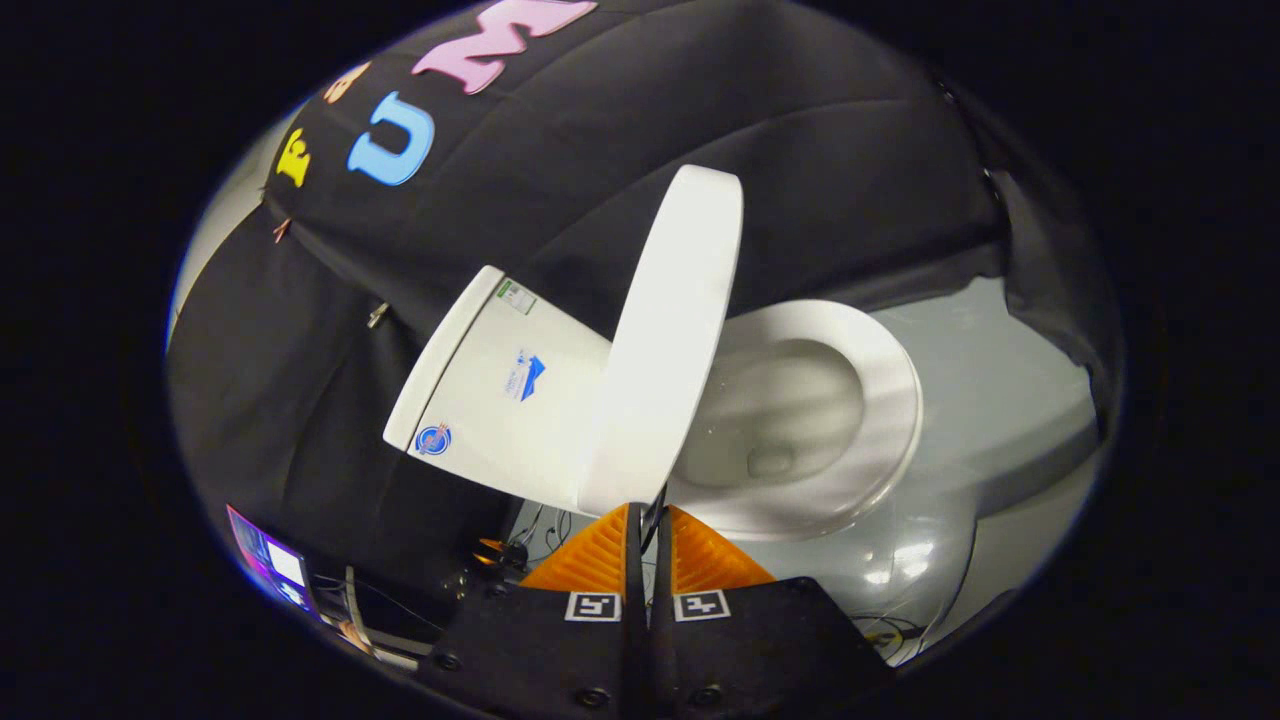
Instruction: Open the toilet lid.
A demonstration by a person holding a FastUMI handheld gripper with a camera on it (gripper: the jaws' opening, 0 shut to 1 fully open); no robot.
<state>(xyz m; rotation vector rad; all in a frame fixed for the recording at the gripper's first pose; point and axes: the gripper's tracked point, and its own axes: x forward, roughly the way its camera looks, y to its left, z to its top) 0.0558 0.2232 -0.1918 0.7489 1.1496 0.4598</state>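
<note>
The gripper view showed the tongs (648,522) clenched almost tight, with nothing between the orange fingers (592,556). Just ahead of their tips stood the white toilet lid (668,330), lifted up near the tank (500,395). Beside it lay the seat (880,400) around the open bowl (790,410).
</note>
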